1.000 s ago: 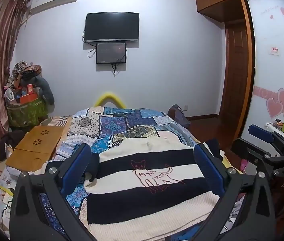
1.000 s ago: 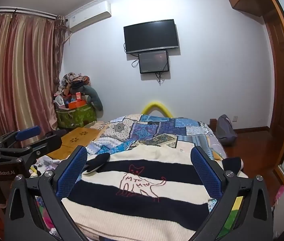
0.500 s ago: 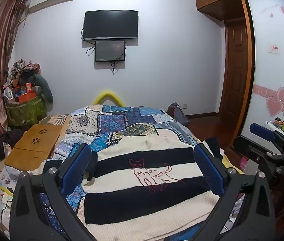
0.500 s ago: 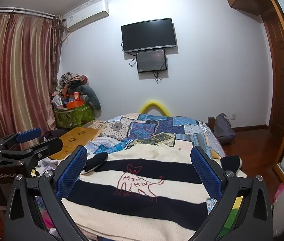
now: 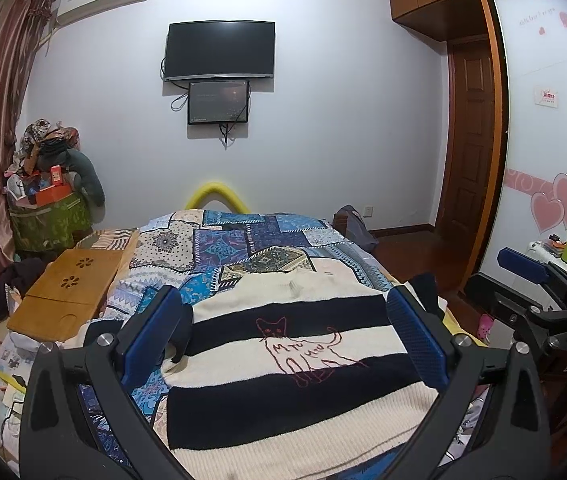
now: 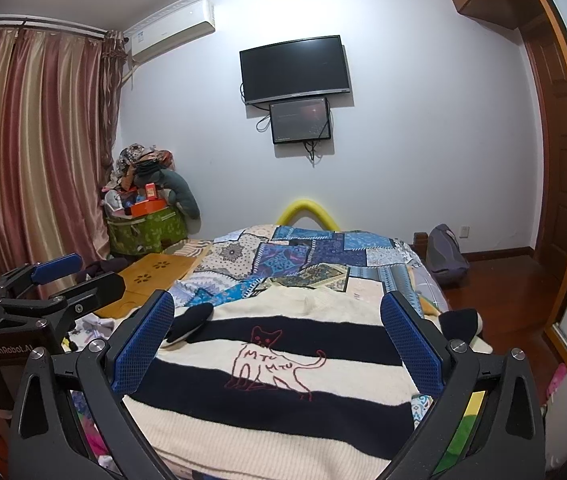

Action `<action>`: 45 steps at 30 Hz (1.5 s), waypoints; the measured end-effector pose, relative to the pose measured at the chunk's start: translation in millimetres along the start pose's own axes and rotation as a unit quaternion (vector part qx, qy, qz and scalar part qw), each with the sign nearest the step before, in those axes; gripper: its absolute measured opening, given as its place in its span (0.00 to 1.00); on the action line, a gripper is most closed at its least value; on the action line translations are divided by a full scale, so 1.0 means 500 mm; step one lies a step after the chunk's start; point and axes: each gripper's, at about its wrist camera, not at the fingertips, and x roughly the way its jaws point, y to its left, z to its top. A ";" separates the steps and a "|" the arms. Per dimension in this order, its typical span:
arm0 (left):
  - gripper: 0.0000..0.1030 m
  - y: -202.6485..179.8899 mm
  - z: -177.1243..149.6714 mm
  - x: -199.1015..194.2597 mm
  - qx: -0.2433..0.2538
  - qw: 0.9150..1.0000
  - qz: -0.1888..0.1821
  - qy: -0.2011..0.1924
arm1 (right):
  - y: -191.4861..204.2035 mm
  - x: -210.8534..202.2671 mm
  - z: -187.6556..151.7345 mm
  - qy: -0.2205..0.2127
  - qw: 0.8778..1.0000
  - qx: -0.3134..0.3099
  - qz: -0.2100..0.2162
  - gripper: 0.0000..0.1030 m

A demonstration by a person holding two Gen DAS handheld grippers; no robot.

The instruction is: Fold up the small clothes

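A cream and navy striped sweater (image 5: 283, 364) (image 6: 283, 376) with a red outlined cat lies flat on the bed, sleeves out to both sides. My left gripper (image 5: 283, 320) hovers above its near half, open, nothing between the blue pads. My right gripper (image 6: 279, 320) is also open and empty over the same sweater. Each gripper shows in the other's view: the right one (image 5: 539, 292) at the right edge, the left one (image 6: 59, 280) at the left edge. One dark cuff (image 6: 191, 322) lies at the sweater's left shoulder.
A patchwork quilt (image 5: 243, 244) covers the bed. A wooden lap tray (image 5: 67, 292) lies left of it, with a heaped green basket (image 5: 47, 220) behind. A bag (image 6: 443, 252) sits on the floor at the right, near a wooden door (image 5: 471, 160). Clutter lies on the floor at lower left.
Both grippers have drifted slightly, so the room shifts a little in view. The sweater has not moved, and both stay open.
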 end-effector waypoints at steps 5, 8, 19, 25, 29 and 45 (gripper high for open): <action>1.00 -0.001 0.002 0.001 0.000 1.000 -0.001 0.000 | -0.002 0.002 0.001 0.001 1.000 0.001 0.000 0.99; 1.00 0.001 0.003 0.001 0.000 1.000 -0.001 0.000 | -0.002 0.002 0.000 0.001 1.000 0.001 0.000 0.99; 1.00 0.002 0.005 0.003 0.000 1.000 -0.001 -0.001 | -0.003 0.004 -0.002 0.001 1.000 0.001 0.000 0.99; 1.00 0.003 0.005 0.003 0.000 1.000 -0.002 -0.001 | -0.004 0.007 -0.002 0.001 1.000 -0.001 0.000 0.99; 1.00 0.004 0.004 0.003 0.000 1.000 -0.002 -0.001 | -0.004 0.011 0.000 0.001 1.000 -0.002 0.001 0.99; 1.00 0.006 0.003 0.008 0.000 1.000 0.000 -0.001 | 0.002 0.016 0.001 0.005 1.000 -0.003 0.000 0.99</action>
